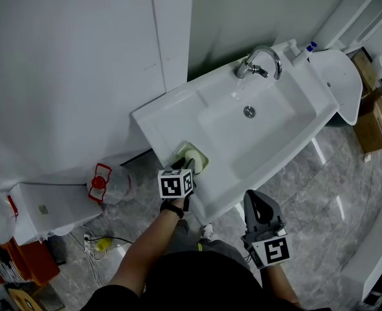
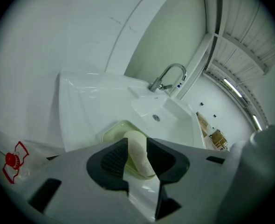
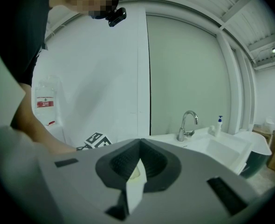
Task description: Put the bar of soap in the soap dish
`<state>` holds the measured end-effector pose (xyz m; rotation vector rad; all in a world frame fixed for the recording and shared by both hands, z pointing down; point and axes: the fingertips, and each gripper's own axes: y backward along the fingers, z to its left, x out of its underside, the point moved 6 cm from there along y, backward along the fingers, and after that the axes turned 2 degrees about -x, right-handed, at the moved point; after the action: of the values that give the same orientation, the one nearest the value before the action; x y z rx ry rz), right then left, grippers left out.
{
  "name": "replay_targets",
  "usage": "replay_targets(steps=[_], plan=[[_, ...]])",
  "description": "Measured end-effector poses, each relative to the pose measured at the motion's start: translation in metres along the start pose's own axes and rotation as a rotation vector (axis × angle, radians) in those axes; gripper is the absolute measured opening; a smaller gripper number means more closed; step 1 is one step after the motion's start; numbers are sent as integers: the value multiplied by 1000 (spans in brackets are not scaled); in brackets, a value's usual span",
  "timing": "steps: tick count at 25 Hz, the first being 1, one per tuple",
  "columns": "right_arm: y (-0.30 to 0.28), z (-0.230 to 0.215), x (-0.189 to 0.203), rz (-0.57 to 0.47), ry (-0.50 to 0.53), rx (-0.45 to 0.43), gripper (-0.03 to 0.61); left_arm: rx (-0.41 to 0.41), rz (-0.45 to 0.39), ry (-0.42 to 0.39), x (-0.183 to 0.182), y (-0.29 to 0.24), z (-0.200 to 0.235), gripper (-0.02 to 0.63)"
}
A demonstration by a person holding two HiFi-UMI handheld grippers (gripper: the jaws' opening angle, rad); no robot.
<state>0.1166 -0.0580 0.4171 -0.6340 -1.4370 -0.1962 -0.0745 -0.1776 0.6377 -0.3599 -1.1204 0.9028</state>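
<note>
A cream bar of soap (image 2: pixel 138 157) lies in the pale green soap dish (image 2: pixel 110 132) on the near left corner of the white sink (image 1: pixel 178 109). My left gripper (image 2: pixel 136 143) reaches down over the dish (image 1: pixel 195 153), and its jaws stand apart on either side of the bar. In the head view the left gripper (image 1: pixel 188 163) covers most of the soap. My right gripper (image 1: pixel 254 201) hangs below the sink's front edge, away from the dish. Its jaws (image 3: pixel 139 146) meet at the tips and hold nothing.
A chrome faucet (image 1: pixel 261 61) and a drain (image 1: pixel 249 111) mark the basin. A pump bottle (image 1: pixel 302 50) stands at its far right corner. A water jug with a red cap (image 1: pixel 107 183) sits on the floor at left, cardboard boxes (image 1: pixel 375 112) at right.
</note>
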Motion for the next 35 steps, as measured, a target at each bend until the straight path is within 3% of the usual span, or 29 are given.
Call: replay_targets(steps=[6, 22, 35], plan=[[1, -1, 0, -2, 0, -1, 12, -3, -7, -35, 1, 0, -2, 173], [14, -1, -6, -45, 12, -3, 12, -18, -30, -75, -5, 11, -6, 173], [40, -2, -10, -112, 27, -22, 12, -46, -85, -181, -12, 42, -20, 60]])
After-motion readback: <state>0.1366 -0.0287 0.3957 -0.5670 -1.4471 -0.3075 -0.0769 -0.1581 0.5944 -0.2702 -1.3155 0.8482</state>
